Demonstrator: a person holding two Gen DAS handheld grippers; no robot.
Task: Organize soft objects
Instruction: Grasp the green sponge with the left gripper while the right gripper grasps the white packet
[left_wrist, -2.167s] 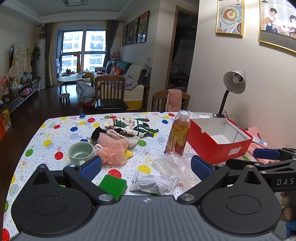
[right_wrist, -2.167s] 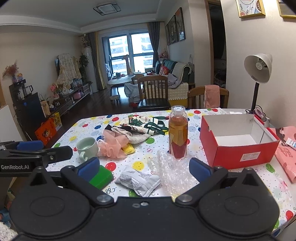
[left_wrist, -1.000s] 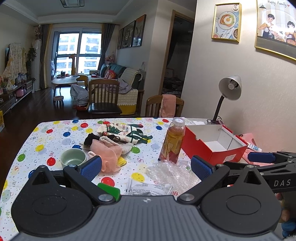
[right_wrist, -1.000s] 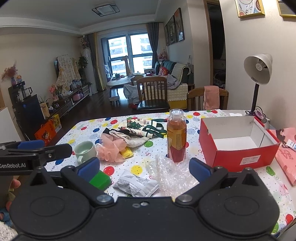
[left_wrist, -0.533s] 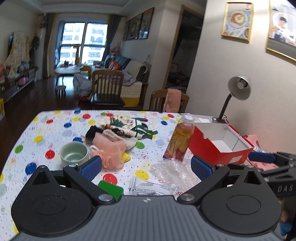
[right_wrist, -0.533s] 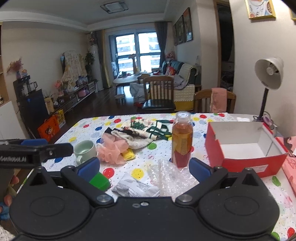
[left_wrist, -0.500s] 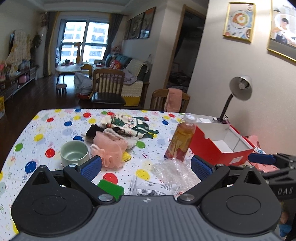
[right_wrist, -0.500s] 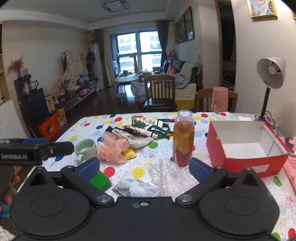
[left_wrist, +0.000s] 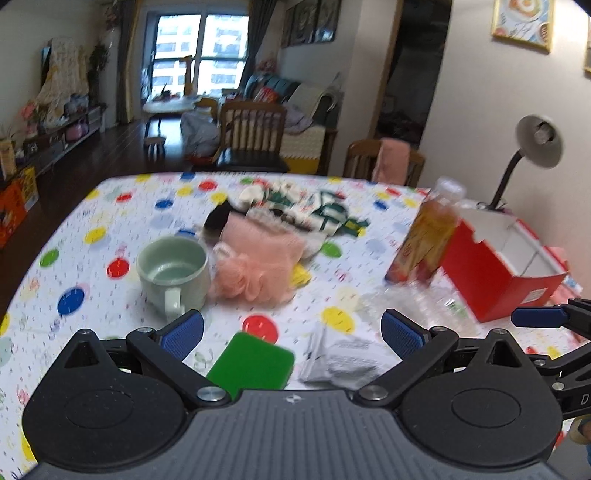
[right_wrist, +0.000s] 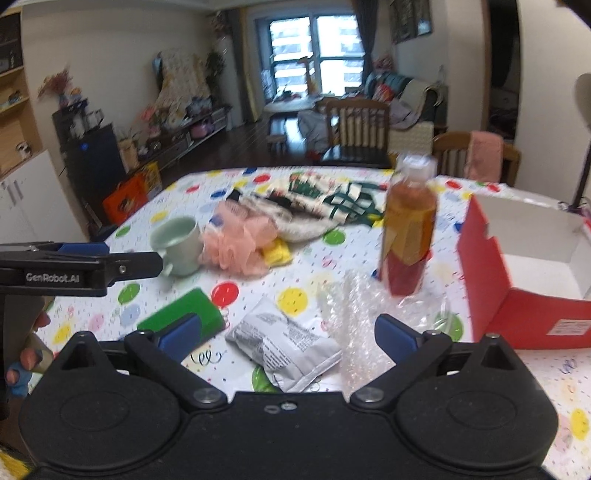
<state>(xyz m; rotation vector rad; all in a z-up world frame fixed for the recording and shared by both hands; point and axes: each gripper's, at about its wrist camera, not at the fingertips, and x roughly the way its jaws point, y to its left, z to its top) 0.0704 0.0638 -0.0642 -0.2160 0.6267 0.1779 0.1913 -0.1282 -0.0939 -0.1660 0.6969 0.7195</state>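
surface (right_wrist: 461, 354) under a polka-dot cloth, bearing: pale green mug (right_wrist: 176, 245) touching a pink mesh pouf (right_wrist: 238, 245); patterned fabrics (right_wrist: 317, 205) behind it; green block (right_wrist: 184, 314); grey packet (right_wrist: 284, 343); bubble wrap (right_wrist: 354, 306); upright amber bottle (right_wrist: 408, 229); open red box (right_wrist: 532, 269).

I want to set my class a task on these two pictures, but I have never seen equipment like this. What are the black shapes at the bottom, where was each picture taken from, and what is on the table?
The black shapes are hand-held grippers, one in each of a person's hands, each with a wide-angle camera looking along its two blue-tipped fingers. One picture comes from the left gripper, the other from the right gripper. Both are open and hold nothing.

On the spotted tablecloth lie a green cup, a pink bath puff, a heap of patterned cloth, a green block, a grey packet, bubble wrap, a drink bottle and an open red box, which looks empty.
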